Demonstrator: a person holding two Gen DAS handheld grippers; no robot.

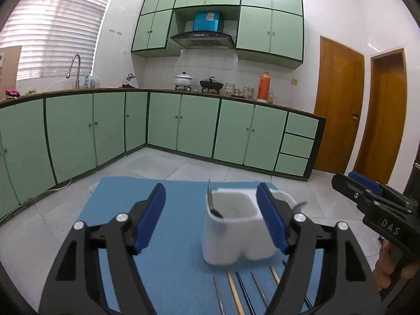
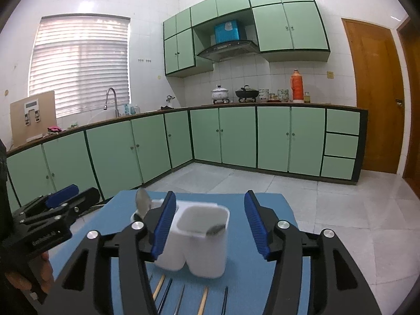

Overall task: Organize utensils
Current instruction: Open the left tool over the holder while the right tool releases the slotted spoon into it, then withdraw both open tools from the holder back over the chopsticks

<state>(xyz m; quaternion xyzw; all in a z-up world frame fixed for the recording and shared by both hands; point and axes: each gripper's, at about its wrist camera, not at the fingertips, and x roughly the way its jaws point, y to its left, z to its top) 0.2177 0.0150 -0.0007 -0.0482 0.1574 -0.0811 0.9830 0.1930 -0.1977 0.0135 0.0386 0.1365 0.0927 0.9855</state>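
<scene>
The left gripper (image 1: 211, 219) is spread wide with nothing between its blue pads (image 1: 151, 216). It hovers above the blue mat (image 1: 178, 275) that covers the bench. Seen from the left wrist, the white two-compartment holder (image 1: 236, 233) sits just ahead, mostly inside the gap between the fingers and toward the right-hand finger, which hides part of its right compartment. A spoon (image 1: 211, 199) leans in the left compartment with its handle sticking up above the rim; a second spoon (image 1: 299, 206) pokes out of the right compartment, just past the finger.

The right gripper (image 2: 207, 221) is likewise spread open and holds nothing. From its wrist view the holder (image 2: 195, 246) stands between the fingers, nearer the left-hand one, which overlaps the left compartment. One spoon (image 2: 143, 204) rises bowl-up from that left compartment; the other spoon (image 2: 216, 229) rests with its bowl on the near rim of the right compartment.

On the mat in front of the holder, closer to both cameras, lie loose chopsticks (image 1: 235, 292) side by side, some pale wood and some dark or metallic, their ends cut off by the lower edge of each view. They lie below the open jaws, touching neither gripper.

Each gripper appears at the edge of the other's view, held in a hand. Beyond the bench are a tiled floor (image 1: 162, 162) and green cabinets (image 1: 197, 126).
</scene>
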